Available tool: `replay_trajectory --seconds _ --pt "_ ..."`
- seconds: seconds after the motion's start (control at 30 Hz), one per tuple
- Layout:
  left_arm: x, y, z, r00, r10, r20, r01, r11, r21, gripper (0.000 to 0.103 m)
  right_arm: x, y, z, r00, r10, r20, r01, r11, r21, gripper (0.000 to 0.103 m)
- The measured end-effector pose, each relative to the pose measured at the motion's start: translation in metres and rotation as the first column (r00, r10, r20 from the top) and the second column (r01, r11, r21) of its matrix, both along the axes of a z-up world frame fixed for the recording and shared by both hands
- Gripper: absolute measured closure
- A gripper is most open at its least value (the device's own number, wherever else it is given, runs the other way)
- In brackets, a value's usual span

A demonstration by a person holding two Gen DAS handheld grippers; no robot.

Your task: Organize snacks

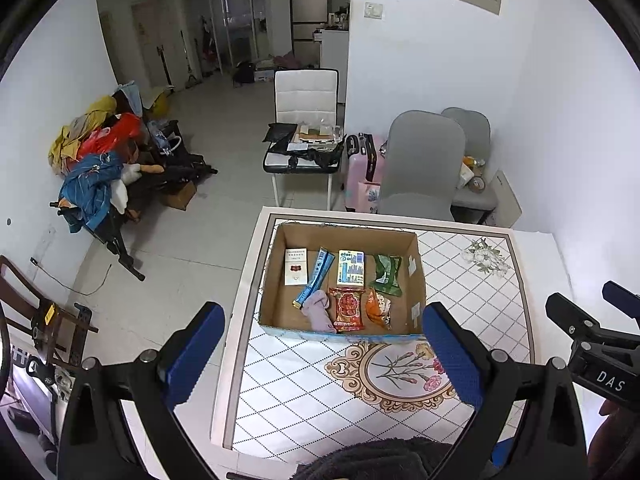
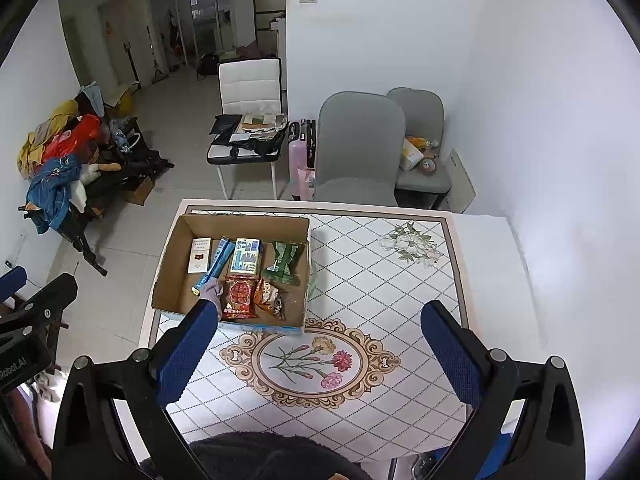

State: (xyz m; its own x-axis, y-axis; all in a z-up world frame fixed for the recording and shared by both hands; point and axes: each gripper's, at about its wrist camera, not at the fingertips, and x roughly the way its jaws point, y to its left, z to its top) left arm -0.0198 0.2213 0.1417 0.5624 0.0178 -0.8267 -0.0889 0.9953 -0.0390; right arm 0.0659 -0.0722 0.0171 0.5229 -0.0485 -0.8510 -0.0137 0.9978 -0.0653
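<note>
An open cardboard box [image 1: 418, 276] [image 2: 168, 264] stands on the patterned table. Inside lie a white pack [image 1: 295, 266] [image 2: 199, 260], a long blue stick pack [image 1: 316, 276] [image 2: 216, 261], a blue-and-cream carton [image 1: 351, 266] [image 2: 245, 256], a green bag [image 1: 386, 275] [image 2: 285, 262], a red snack bag [image 1: 349, 309] [image 2: 239, 296], an orange bag [image 1: 378, 307] [image 2: 270, 298] and a pale purple item [image 1: 319, 311] [image 2: 212, 291]. My left gripper [image 1: 324, 360] hovers open before the box, holding nothing. My right gripper [image 2: 320, 354] is open and holds nothing, above the flower medallion.
The table [image 1: 480, 300] [image 2: 380, 280] has its left edge beside bare floor. Two grey chairs [image 1: 420, 168] [image 2: 360, 148] stand behind it, a white chair [image 1: 306, 120] with clutter further back, a pink suitcase [image 1: 366, 168], and a clothes pile [image 1: 96, 160] at left.
</note>
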Motion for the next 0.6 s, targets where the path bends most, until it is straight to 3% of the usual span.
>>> replay_trajectory --seconds 0.6 --pt "-0.0019 -0.0093 -0.0067 1.0 -0.015 -0.016 0.015 1.0 -0.014 0.002 -0.0013 -0.0085 -0.0072 1.0 -0.01 -0.008 0.01 1.0 -0.005 0.0"
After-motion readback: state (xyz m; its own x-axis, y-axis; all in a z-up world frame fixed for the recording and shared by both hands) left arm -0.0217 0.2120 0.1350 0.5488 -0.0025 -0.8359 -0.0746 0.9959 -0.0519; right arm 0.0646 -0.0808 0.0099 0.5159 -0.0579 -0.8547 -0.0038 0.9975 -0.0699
